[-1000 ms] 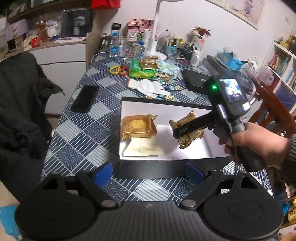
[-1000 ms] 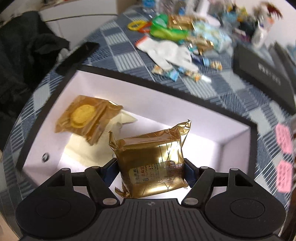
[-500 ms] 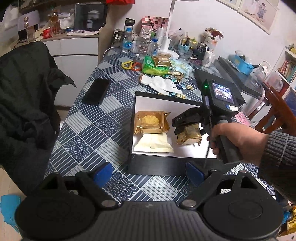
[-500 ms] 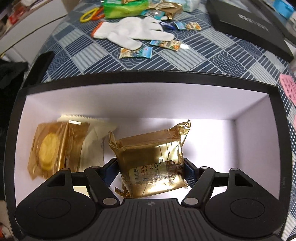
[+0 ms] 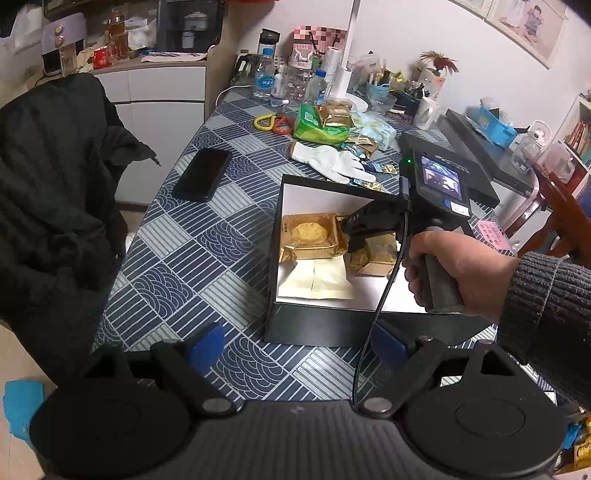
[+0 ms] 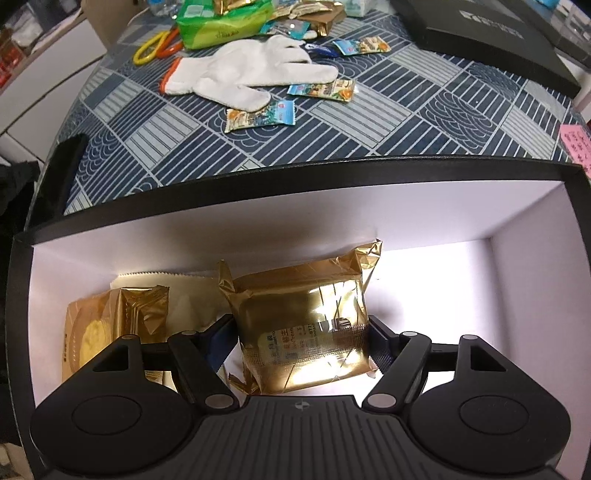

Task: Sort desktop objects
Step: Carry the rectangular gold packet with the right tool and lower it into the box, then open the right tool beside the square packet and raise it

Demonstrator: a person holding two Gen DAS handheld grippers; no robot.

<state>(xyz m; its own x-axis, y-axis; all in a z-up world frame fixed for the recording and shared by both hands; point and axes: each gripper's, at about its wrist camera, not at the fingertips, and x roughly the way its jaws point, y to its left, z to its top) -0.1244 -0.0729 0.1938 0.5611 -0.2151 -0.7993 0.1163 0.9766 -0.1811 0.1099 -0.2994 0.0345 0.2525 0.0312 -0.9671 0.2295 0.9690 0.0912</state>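
My right gripper (image 6: 299,343) is down inside the black box with white lining (image 6: 332,206). It is shut on a gold foil packet (image 6: 299,317); the fingers look a little looser than before. In the left wrist view this packet (image 5: 380,251) sits low in the box (image 5: 314,328) under the right gripper (image 5: 364,236). A second gold cake packet (image 5: 312,236) lies at the box's left on a cream sachet (image 5: 314,280). My left gripper (image 5: 295,343) is open and empty, held in front of the box's near wall.
On the patterned tablecloth behind the box lie a white glove (image 6: 251,77), small candy wrappers (image 6: 258,114), a green pack (image 6: 221,22) and yellow-handled scissors (image 6: 155,46). A black phone (image 5: 203,173) lies left. A black flat box (image 6: 480,37) is at back right. A dark-draped chair (image 5: 48,192) stands left.
My right gripper has lowered the gold packet from above the box down to its floor, next to the other packet. The left wrist view has pulled back and turned slightly.
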